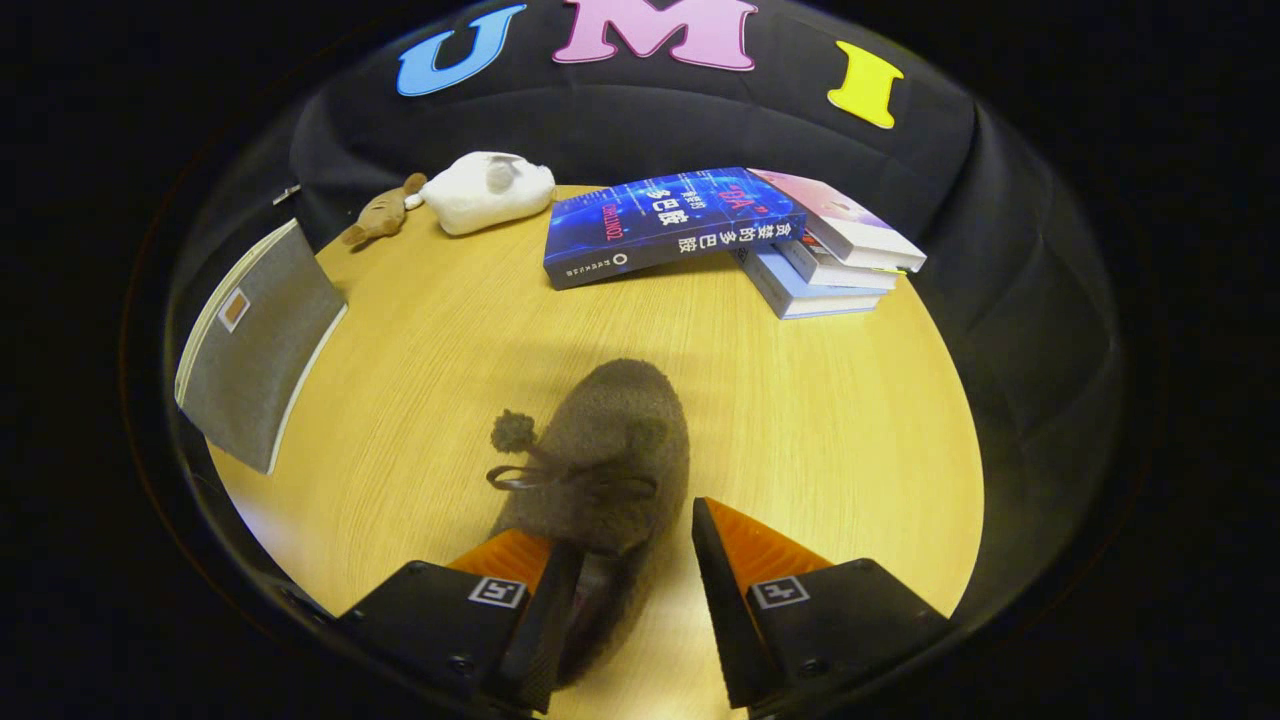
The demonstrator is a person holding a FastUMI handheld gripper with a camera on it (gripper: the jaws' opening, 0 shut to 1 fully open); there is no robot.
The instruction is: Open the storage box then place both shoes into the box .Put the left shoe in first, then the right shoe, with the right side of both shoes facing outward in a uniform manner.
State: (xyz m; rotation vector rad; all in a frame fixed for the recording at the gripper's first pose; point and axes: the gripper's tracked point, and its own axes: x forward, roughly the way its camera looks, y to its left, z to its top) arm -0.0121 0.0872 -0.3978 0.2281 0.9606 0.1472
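light: bright, even overhead | shadows: soft | edges: strong fisheye bending, dim rim | focus: sharp

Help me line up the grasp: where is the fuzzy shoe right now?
In the gripper view, the fuzzy shoe lies on the wooden table, heel between the open gripper fingers, toe pointing toward the books.

We worked in a cloth-walled booth: a wooden table held stacked books and soft toys.
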